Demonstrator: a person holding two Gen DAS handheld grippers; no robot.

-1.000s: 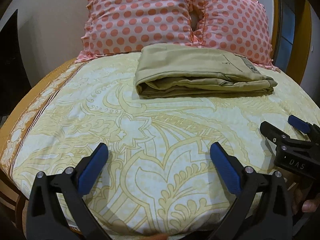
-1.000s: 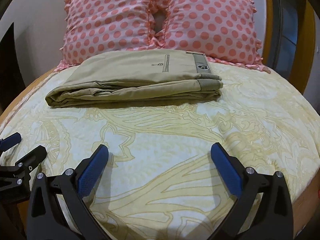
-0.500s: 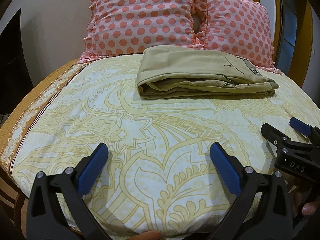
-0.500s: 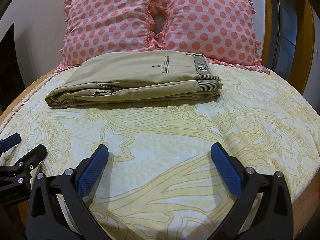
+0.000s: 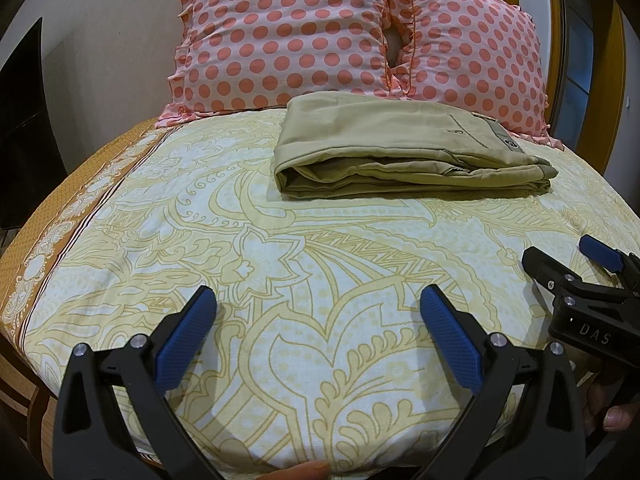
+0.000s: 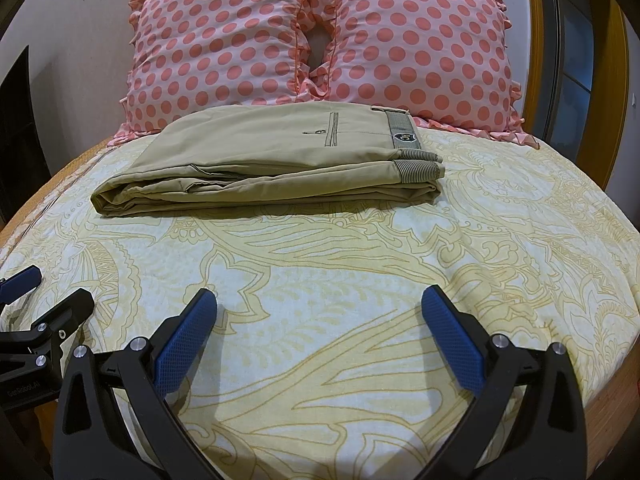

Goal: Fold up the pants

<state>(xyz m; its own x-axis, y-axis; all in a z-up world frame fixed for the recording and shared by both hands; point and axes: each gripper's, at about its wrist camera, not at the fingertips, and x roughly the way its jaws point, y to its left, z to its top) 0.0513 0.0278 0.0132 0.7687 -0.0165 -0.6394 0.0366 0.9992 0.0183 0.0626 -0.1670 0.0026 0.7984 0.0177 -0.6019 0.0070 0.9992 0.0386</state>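
Khaki pants (image 5: 400, 152) lie folded in a flat stack on the bed, just in front of the pillows; they also show in the right wrist view (image 6: 272, 164), waistband to the right. My left gripper (image 5: 318, 308) is open and empty above the near part of the bed, well short of the pants. My right gripper (image 6: 320, 308) is open and empty too, beside the left one. The right gripper also shows at the right edge of the left wrist view (image 5: 568, 256). The left gripper shows at the left edge of the right wrist view (image 6: 44, 292).
The bed has a yellow patterned sheet (image 5: 280, 264) with an orange border on the left. Two pink polka-dot pillows (image 6: 320, 40) lean against the wall behind the pants. A wooden frame (image 6: 616, 80) stands at the right. The bed's front edge is just below the grippers.
Both grippers have drawn back and tilted a little, so pants and pillows sit lower in view. The pants have not moved. Both grippers stay open.
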